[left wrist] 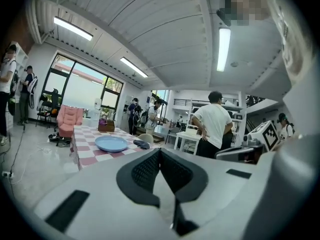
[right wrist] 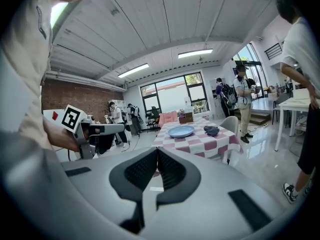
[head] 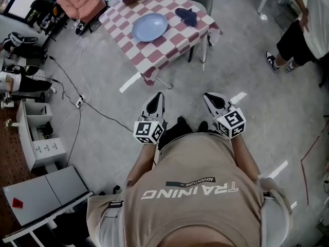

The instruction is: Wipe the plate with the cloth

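Cloth (head: pixel 186 16) on the checked desk (head: pixel 175 48) looks like a small dark crumpled heap. I'd judge it light, soft and limp, so it will droop and bunch once lifted. The best place to take hold seems to be a raised fold on its top, not a flat edge pressed to the desk. It lies just right of the plate (head: pixel 149 27) without touching it, close to the desk's right edge. Its longer run goes roughly along that edge, from far left to near right, though it is too rumpled to point clearly either way. The plate is pale blue and round, so it has no long axis. It lies flat and face up near the middle of the desk. It looks hard, smooth and probably breakable, and I'd guess it could slide on the desk covering under a wipe, so steadying it at the rim may help. The 2 grippers are well apart from the desk, low over the floor in front of the person and aimed toward it. The left gripper (head: pixel 156 104) has its jaws pressed together with nothing between them. The right gripper (head: pixel 215 103) is likewise closed and empty.
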`<action>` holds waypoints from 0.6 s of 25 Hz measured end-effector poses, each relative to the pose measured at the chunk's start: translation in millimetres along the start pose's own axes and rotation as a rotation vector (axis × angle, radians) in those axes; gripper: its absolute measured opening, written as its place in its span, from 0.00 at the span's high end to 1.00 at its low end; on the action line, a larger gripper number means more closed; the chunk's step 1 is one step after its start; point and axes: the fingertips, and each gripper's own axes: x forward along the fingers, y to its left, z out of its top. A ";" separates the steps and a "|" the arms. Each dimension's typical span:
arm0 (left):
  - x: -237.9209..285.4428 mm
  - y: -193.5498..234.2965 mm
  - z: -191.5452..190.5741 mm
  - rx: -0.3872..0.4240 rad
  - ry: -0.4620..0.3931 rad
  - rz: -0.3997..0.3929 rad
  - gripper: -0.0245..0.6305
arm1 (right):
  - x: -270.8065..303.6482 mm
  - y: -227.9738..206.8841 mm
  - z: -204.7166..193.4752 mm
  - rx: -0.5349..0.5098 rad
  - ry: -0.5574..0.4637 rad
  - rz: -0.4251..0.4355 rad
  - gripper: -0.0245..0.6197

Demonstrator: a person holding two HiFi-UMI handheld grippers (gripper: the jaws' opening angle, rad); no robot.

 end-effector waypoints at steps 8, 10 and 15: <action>28.8 31.8 4.6 -0.018 0.014 -0.046 0.94 | 35.7 -10.9 3.2 0.010 0.028 -0.040 0.93; 37.1 36.6 8.9 0.009 0.017 -0.067 0.94 | 45.0 -12.5 9.7 0.006 0.035 -0.047 0.93; 54.0 44.7 20.7 0.111 0.018 -0.158 0.94 | 75.0 -12.7 21.7 0.013 0.032 -0.070 0.93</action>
